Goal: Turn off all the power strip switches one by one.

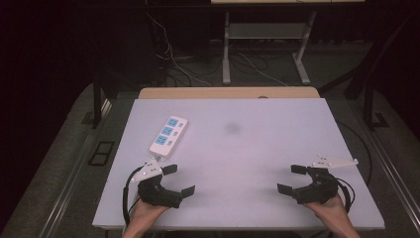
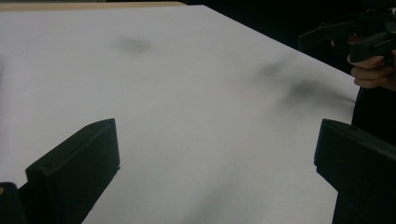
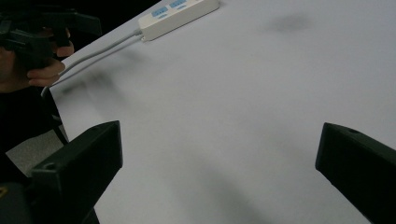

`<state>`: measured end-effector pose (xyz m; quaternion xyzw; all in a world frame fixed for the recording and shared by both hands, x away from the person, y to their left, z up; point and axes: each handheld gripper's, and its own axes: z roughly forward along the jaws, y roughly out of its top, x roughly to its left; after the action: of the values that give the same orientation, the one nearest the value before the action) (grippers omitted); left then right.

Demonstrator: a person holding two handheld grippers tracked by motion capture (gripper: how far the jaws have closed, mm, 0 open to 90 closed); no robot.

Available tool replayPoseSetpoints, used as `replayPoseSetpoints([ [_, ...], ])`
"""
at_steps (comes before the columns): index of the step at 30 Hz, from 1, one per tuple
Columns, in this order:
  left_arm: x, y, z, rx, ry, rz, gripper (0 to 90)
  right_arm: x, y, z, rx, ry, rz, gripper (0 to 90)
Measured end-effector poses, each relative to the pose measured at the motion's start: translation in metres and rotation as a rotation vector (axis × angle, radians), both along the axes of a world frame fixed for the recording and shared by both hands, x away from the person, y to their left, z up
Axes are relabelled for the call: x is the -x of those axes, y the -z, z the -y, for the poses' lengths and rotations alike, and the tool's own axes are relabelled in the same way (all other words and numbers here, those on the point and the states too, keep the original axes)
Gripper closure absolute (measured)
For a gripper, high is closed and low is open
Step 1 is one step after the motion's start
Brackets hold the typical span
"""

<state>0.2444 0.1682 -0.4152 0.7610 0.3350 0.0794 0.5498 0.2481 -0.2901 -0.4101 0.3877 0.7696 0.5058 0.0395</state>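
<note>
A white power strip [image 1: 169,135] with blue sockets lies on the left part of the white table [image 1: 237,148]; it also appears at the top of the right gripper view, power strip [image 3: 180,14], with its grey cable [image 3: 98,53] running off the table edge. My left gripper [image 1: 179,179] rests near the front left edge, just in front of the strip, jaws wide apart with nothing between them. My right gripper [image 1: 292,178] sits near the front right edge, also open and empty. In each gripper view, bare tabletop lies between the black jaws.
A faint dark smudge [image 1: 232,128] marks the table's middle. A wooden edge [image 1: 228,92] runs along the far side. Beyond it stand metal table legs [image 1: 226,49] and loose cables [image 1: 173,64] on the dark floor.
</note>
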Motion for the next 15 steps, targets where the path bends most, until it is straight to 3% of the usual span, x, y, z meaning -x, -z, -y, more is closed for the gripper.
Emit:
replayPoseSetpoints([
  [15,-0.0002,-0.0003,0.0051,-0.029,0.020,-0.006,0.0,0.0004,0.0025,0.0016,0.001,-0.013,-0.015,0.5],
])
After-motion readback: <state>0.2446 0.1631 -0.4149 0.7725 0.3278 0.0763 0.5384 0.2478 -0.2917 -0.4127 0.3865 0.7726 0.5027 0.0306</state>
